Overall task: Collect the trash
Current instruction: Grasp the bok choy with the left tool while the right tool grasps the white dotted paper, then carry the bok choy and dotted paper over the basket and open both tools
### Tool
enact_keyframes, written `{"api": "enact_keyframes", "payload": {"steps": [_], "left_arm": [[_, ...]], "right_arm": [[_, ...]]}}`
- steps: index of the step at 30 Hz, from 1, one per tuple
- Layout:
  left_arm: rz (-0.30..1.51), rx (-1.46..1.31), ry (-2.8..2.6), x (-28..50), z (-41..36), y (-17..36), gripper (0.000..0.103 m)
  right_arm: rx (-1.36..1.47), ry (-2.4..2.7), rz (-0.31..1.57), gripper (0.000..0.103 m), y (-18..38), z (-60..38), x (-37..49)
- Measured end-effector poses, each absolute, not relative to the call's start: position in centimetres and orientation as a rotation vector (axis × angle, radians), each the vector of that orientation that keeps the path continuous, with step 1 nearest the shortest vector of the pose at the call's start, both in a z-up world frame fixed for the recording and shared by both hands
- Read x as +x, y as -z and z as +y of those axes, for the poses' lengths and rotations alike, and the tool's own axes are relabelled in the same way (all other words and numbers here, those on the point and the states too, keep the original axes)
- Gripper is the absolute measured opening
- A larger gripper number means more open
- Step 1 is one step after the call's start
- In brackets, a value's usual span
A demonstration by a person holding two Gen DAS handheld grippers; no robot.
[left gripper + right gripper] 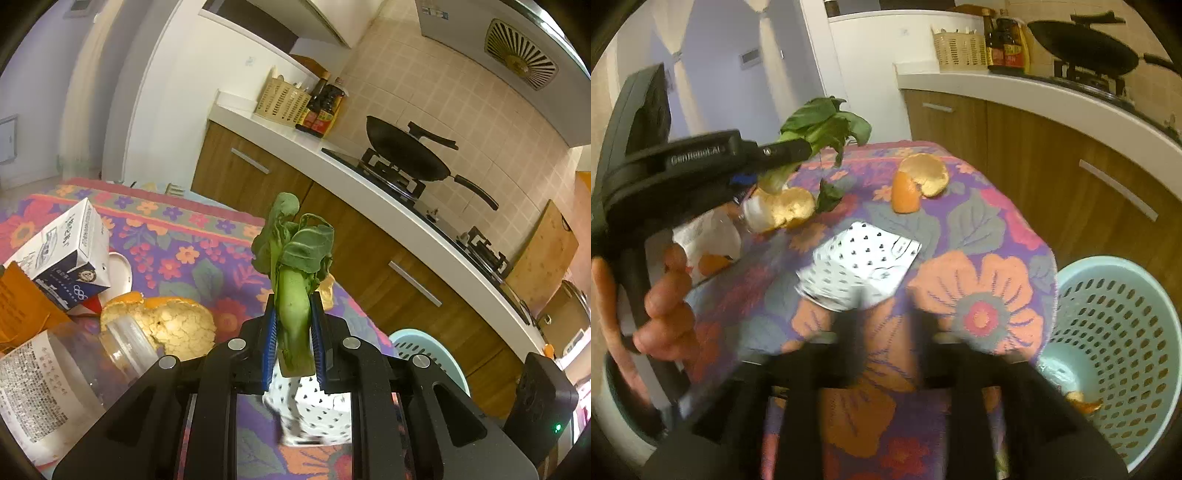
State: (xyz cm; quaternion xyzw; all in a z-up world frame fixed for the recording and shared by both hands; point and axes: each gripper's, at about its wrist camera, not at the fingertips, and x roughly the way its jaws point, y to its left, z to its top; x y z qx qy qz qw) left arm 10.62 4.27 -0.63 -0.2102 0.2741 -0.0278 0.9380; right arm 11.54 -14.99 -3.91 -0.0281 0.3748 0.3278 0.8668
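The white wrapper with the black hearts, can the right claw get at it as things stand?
Probably yes. The right claw is open and empty, and the heart-print wrapper lies flat just ahead of it on the floral tablecloth, with nothing between them.

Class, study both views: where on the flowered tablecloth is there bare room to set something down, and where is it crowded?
Free: the big orange flower patch between the dotted white packet and the mint basket, and the strip between packet and orange peel. Crowded: the far left, where another peel, a plastic bottle and a milk carton cluster.
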Motion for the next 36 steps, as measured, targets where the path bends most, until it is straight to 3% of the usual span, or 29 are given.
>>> {"api": "enact_keyframes", "payload": {"steps": [1, 11, 14, 15, 18, 36], "left_arm": [[0.558, -0.428, 0.055, 10.6, 4.2, 0.6, 0.015], [0.551, -0.44, 0.047, 10.4, 4.5, 0.4, 0.015], [0.552, -0.444, 0.048, 10.5, 4.6, 0.5, 0.015], [0.553, -0.446, 0.049, 10.5, 4.6, 0.5, 0.015], [0.559, -0.451, 0.067, 10.6, 4.5, 0.5, 0.015], [0.623, -0.312, 0.293, 11.0, -4.2, 0.0, 0.015]], "right_arm": [[-0.065, -0.684, 0.764, 0.069, 3.8, -15.0, 11.1], [-0.39, -0.862, 0.725, 0.067, 4.3, -8.9, 10.0], [-0.441, -0.816, 0.744, 0.042, 5.3, -7.8, 11.1], [-0.421, -0.825, 0.735, 0.018, 5.2, -8.0, 11.1], [-0.386, -0.813, 0.71, 0.005, 4.8, -8.7, 10.9], [-0.099, -0.486, 0.656, 0.002, 2.3, -25.6, 10.3]]}}
